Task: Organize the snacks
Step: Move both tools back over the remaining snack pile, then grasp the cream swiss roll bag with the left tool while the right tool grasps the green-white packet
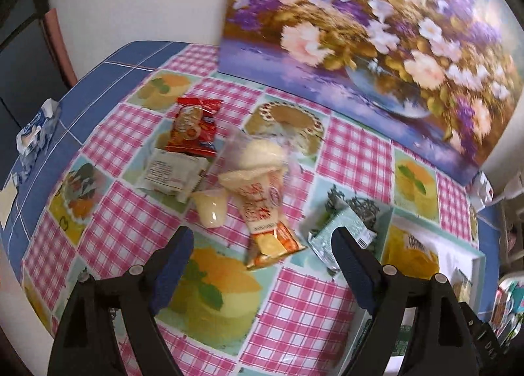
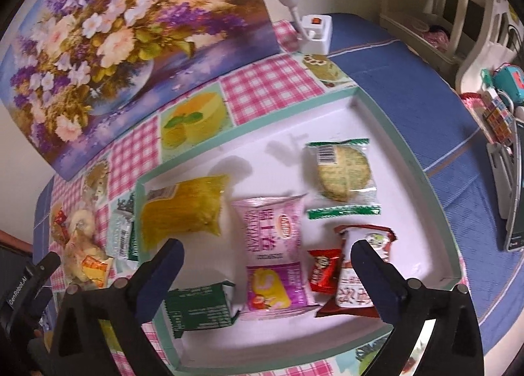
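1. Blur smears the flower painting; the tray is cut off at the frame's bottom.
2. Checked tablecloth over blue.
3. Left gripper and right gripper both gape, empty; snacks in the tray, more mid-table.

I see a glossy plastic tablecloth, shiny crinkled snack wrappers – one clear film over a biscuit – and a smooth white tray.
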Tool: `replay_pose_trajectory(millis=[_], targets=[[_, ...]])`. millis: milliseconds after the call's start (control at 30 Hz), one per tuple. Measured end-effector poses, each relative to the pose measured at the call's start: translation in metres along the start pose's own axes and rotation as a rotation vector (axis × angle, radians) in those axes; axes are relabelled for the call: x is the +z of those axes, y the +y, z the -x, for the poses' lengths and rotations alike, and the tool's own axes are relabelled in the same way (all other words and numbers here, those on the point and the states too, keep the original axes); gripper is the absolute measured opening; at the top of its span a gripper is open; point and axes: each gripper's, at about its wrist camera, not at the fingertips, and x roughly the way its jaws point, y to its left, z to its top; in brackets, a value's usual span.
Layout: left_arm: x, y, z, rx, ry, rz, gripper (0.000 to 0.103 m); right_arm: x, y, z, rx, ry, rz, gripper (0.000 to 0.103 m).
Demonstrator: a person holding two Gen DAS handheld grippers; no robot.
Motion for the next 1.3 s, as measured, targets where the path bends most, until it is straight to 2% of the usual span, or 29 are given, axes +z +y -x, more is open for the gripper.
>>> replay_pose_trajectory(millis=[400,667,900,1100,1300], targets=[[0.010,0.027,0.001,-0.001,-0.012,0.055,0.087,-0.001,0.025,0.006,0.084,-0.099,0.047,0.103],[0.022,0.052,0.000,0.009,-0.024,0.080,0.087,0.001,0.046,0.009,0.141,-0.121,0.062,0.103],[0.036,0.080,-0.006,0.028,-0.023,0.097,0.087,0.001,0.080,0.010,0.181,-0.151,0.121,0.103],[0.044,0.104,-0.016,0.017,-0.006,0.143,0.087,-0.010,0.124,0.001,0.192,-0.145,0.214,0.103],[0.045,0.117,-0.030,-0.003,0.025,0.177,0.087,-0.023,0.153,-0.018,0.193,-0.096,0.270,0.101]])
